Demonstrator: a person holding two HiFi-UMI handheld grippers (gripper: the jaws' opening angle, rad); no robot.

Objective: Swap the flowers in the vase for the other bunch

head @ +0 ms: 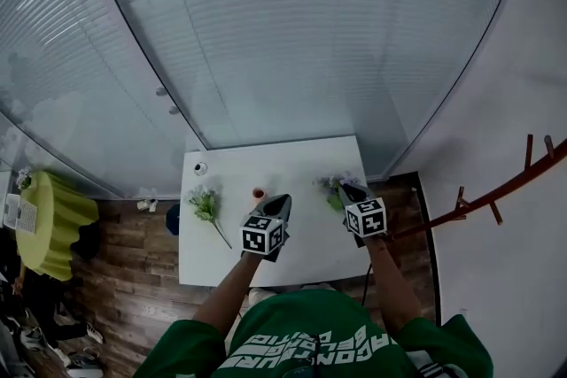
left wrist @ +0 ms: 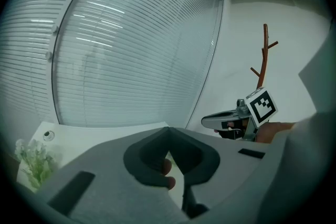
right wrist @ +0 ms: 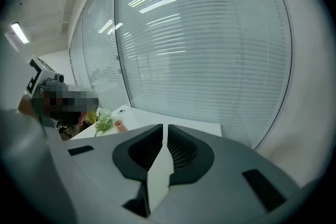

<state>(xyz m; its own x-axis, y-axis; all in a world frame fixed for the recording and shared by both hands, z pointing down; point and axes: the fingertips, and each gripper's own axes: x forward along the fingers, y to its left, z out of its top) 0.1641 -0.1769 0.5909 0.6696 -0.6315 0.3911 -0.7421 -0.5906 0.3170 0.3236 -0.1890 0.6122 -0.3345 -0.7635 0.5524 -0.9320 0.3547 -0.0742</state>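
Note:
A small orange vase (head: 258, 192) stands on the white table (head: 301, 155) with no flowers in it that I can see. One green and white bunch (head: 205, 206) lies to its left. The other bunch (head: 330, 187) lies at the table's right side, just under my right gripper (head: 345, 188). That gripper (right wrist: 165, 128) is shut, with nothing between its jaws. My left gripper (head: 283, 200) hovers just right of the vase, its tips (left wrist: 168, 131) together. A bit of the vase (left wrist: 167, 168) shows through the gap behind them.
A glass wall with blinds (head: 292, 31) rises right behind the table. At the right wall stands a red-brown coat rack (head: 496, 190). On the table's far left corner is a small white round thing (head: 200, 167). A yellow-green object (head: 53, 221) sits on the floor to the left.

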